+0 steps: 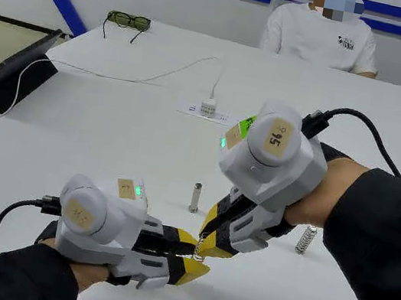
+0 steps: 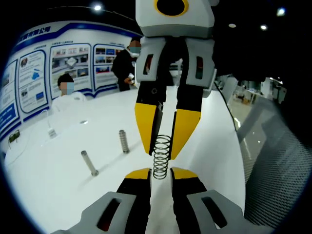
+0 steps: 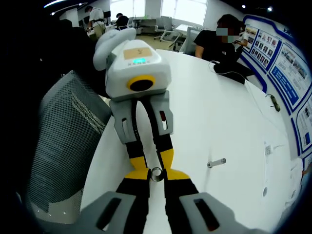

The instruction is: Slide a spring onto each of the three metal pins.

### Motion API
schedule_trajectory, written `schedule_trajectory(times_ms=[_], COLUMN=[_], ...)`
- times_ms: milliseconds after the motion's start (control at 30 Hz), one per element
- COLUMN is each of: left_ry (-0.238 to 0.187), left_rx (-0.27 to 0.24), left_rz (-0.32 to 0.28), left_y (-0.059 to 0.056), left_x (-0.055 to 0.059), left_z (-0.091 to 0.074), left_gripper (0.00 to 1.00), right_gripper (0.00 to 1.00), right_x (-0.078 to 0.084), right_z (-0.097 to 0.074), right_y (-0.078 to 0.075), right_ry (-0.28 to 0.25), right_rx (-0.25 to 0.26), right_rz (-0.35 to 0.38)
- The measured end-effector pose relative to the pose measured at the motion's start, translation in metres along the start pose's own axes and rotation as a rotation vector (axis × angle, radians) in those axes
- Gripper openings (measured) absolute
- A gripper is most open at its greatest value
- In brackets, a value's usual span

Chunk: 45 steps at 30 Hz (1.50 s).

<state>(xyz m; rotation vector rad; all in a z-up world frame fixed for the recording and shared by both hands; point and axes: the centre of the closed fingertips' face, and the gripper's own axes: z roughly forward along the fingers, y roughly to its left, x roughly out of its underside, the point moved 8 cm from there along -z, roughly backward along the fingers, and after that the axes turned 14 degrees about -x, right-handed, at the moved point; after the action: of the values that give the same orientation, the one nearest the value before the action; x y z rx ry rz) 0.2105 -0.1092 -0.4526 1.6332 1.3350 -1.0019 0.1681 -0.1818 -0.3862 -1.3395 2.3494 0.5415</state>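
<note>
jaws of the left gripper and right gripper both pinch one spring, apparently realigning it for the far bare pin.

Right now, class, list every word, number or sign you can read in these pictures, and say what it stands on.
"56": sticker on the right gripper.
Too blurred to read: label on the left gripper.
Too small to read: shirt logo.
Too blurred to read: wall posters.
</note>
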Motion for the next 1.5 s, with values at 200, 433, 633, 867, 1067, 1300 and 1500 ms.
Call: schedule_trajectory(times_ms=[200, 433, 633, 867, 1067, 1300, 1500], left_ry=[0.002, -0.004, 0.0, -0.003, -0.007, -0.002, -0.004], left_rx=[-0.013, -0.053, -0.088, -0.12, -0.143, -0.169, -0.181], left_rz=[-0.021, -0.047, -0.069, -0.092, -0.108, -0.118, -0.125], left_y=[0.002, 0.009, 0.014, 0.02, 0.023, 0.026, 0.028], left_x=[0.002, 0.001, 0.004, 0.005, 0.006, 0.009, 0.01], left_z=[-0.002, -0.004, -0.008, -0.011, -0.014, -0.016, -0.017], left_gripper=[0.23, 0.35, 0.44, 0.51, 0.57, 0.62, 0.64], right_gripper=[0.12, 0.12, 0.12, 0.12, 0.12, 0.12, 0.12], right_x=[0.002, 0.004, 0.006, 0.007, 0.008, 0.009, 0.009], right_z=[-0.002, -0.004, -0.006, -0.01, -0.013, -0.017, -0.02], right_y=[-0.001, -0.002, -0.003, -0.005, -0.008, -0.013, -0.019], right_ry=[0.006, 0.008, 0.008, 0.007, 0.001, 0.001, 0.004], right_rx=[0.004, 0.011, 0.015, 0.024, 0.031, 0.042, 0.049], right_rz=[0.006, 0.018, 0.026, 0.029, 0.033, 0.038, 0.04])
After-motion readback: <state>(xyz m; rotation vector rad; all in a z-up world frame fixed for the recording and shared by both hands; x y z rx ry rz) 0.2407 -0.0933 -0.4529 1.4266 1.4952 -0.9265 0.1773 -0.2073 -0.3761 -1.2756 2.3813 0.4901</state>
